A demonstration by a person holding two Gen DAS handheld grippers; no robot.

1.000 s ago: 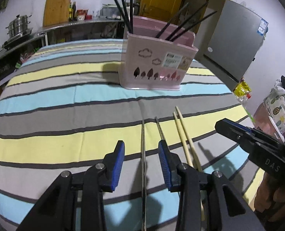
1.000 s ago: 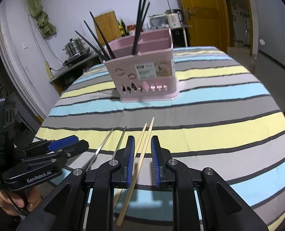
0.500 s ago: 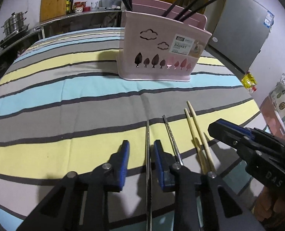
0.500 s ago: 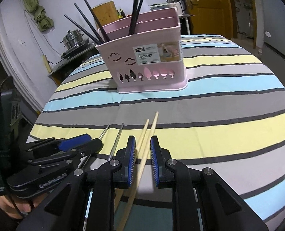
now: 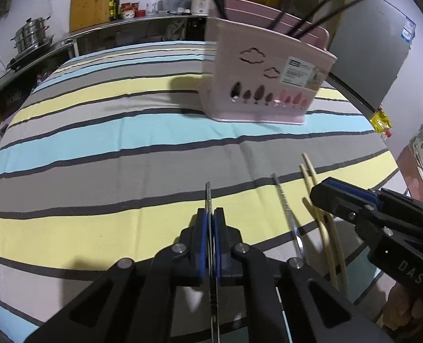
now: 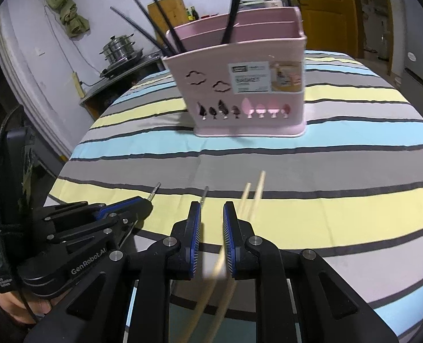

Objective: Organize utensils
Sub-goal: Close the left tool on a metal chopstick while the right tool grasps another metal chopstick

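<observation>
My left gripper (image 5: 211, 212) is shut on a thin metal chopstick (image 5: 208, 193) that lies on the striped tablecloth (image 5: 103, 131). A second metal chopstick (image 5: 283, 200) lies just to its right, then two wooden chopsticks (image 5: 311, 171). My right gripper (image 6: 212, 209) hovers low over the wooden chopsticks (image 6: 254, 191), jaws narrowly open; one stick shows through the gap, untouched. The left gripper (image 6: 145, 204) appears at the lower left of the right wrist view. A pink utensil basket (image 6: 245, 94) with several black chopsticks (image 6: 154, 25) stands further back.
A counter with a steel pot (image 5: 31, 40) runs along the far left. A grey fridge (image 5: 368, 57) stands behind the basket (image 5: 268, 85), and a yellow door (image 6: 320, 0) is at the back. The near table edge lies under both grippers. A hand (image 6: 11, 305) holds the left gripper.
The left jaws have closed onto the metal chopstick. Both grippers have moved forward, closer to the basket. The right jaws keep the same narrow gap.
</observation>
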